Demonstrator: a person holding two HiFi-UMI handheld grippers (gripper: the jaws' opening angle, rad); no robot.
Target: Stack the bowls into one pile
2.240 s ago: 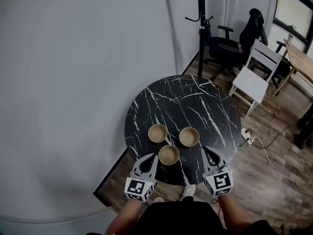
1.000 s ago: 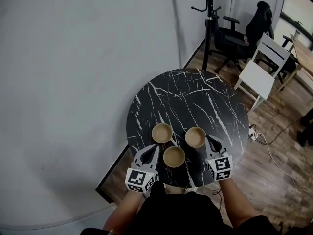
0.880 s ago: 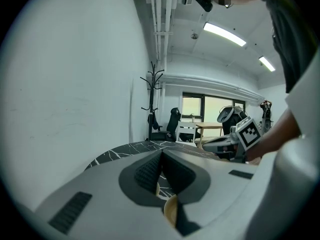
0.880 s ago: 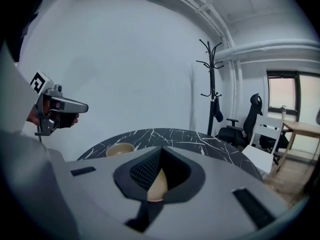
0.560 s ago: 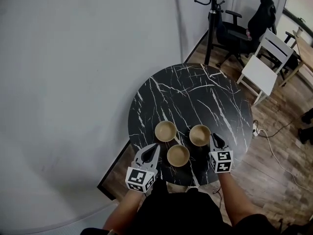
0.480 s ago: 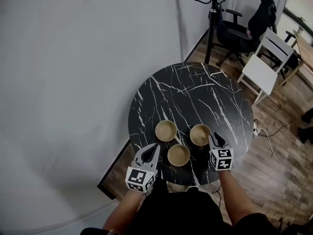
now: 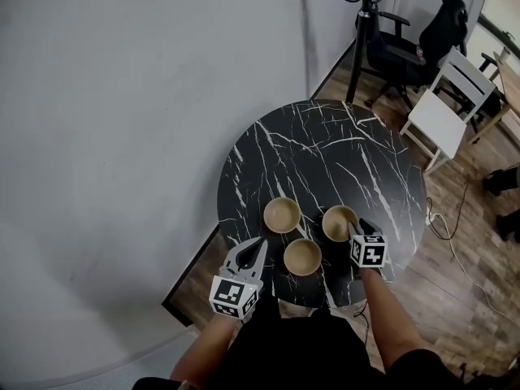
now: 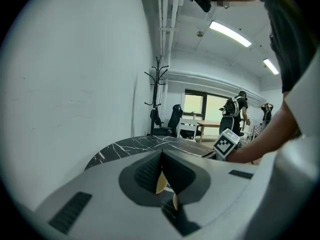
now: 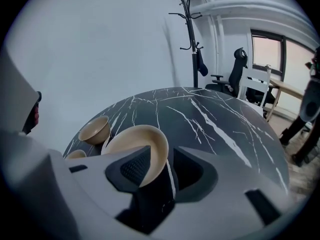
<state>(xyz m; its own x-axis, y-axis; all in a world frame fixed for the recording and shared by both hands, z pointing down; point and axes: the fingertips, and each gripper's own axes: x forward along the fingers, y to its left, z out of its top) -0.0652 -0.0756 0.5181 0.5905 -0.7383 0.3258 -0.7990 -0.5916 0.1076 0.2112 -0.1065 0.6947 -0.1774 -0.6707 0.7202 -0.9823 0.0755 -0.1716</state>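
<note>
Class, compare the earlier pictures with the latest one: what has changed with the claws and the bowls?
The right claw dropped to the right bowl. Its jaws have just been opening, and the bowl's near rim now stands between them, ungripped. Nothing was lifted or released. Unchanged: the left claw, shut at the table's near edge, and the left bowl and near bowl, all still unstacked.

Right tool (image 7: 355,232) dropped, jaws opening astride rim of right bowl (image 7: 336,220).

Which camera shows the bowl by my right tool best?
The right gripper view: the bowl is close up, its rim between the right tool's jaws, which have just been opening. The head view shows it small, from above. The left gripper view doesn't show it clearly.
</note>
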